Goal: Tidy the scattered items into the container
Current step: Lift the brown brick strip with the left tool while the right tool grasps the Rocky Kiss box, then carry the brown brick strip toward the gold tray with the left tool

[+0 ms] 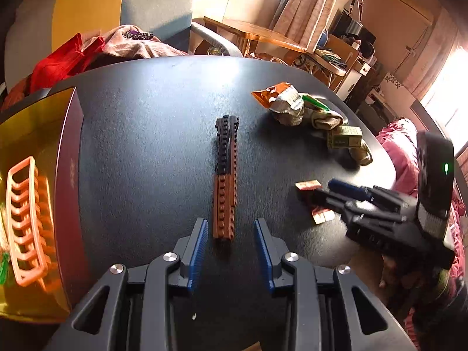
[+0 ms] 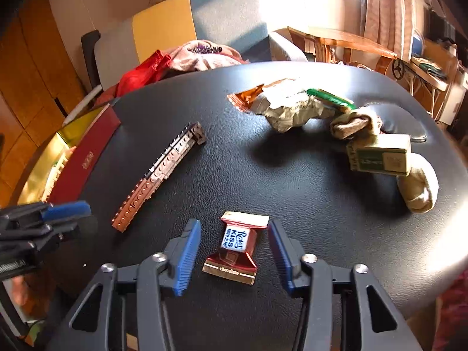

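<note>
A long brown and black brick strip [image 1: 225, 175] lies on the black table [image 1: 146, 131]; its near end sits between the tips of my open left gripper [image 1: 229, 231]. It also shows in the right wrist view [image 2: 159, 175]. My open right gripper [image 2: 234, 237] straddles a red chocolate candy wrapper [image 2: 234, 248], not closed on it. The right gripper also shows in the left wrist view [image 1: 336, 193] over the candy [image 1: 307, 185]. A gold-lined red box [image 1: 35, 134] at the table's left holds an orange hair clip [image 1: 26, 222].
A crumpled orange and silver snack wrapper [image 2: 272, 102], a green stick [image 2: 330, 99], beige socks [image 2: 418, 187] and a small green carton [image 2: 380, 158] lie at the far right of the table. Clothes [image 2: 175, 61] and a chair stand behind the table.
</note>
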Motion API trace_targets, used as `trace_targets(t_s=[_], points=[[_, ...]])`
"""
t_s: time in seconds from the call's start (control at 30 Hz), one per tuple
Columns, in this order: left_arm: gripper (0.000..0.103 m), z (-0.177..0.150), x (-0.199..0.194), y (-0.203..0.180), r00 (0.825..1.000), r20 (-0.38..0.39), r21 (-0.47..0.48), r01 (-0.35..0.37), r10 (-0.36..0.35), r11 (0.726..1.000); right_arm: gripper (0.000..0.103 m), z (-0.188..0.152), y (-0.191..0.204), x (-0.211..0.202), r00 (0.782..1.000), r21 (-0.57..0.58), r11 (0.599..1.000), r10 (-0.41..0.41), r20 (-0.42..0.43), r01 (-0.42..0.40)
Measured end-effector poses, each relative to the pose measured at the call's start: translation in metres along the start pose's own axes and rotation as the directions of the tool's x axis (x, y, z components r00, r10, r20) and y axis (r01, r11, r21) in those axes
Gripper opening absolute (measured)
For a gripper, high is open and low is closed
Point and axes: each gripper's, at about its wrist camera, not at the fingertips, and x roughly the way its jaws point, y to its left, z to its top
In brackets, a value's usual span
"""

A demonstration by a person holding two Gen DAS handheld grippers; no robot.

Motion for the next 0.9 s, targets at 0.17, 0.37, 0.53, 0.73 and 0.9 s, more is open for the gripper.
trace_targets(t_s=[0.17, 0.37, 0.53, 0.73, 0.9], points=[[0.033, 0.024, 0.016, -0.008, 1.0, -0.018, 0.027, -0.01, 0.011, 1.0, 0.028, -0.007, 0.003, 0.007, 0.999, -0.004, 0.999, -0.042, -0.014, 0.042], [0.033, 0.043, 0.041, -0.017, 0.997, -0.056, 0.088, -0.056, 0.061, 0.995, 0.027, -0.014, -0.004, 0.008, 1.0, 0.015, 1.0, -0.026, -0.002, 0.026], [0.033, 0.052, 0.06, -0.018, 0.993, -0.088, 0.119, -0.068, 0.079, 0.991, 0.027, -0.015, -0.009, 0.009, 1.0, 0.026, 1.0, -0.003, 0.003, 0.003], [0.03, 0.058, 0.072, -0.011, 0.994, -0.091, 0.098, -0.059, 0.068, 0.993, 0.028, -0.018, -0.008, 0.013, 1.0, 0.033, 0.999, 0.005, 0.009, -0.006], [0.019, 0.058, 0.07, -0.014, 0.995, -0.068, 0.118, -0.065, 0.073, 0.991, 0.028, -0.019, -0.007, 0.015, 1.0, 0.029, 1.0, -0.004, 0.005, 0.004]])
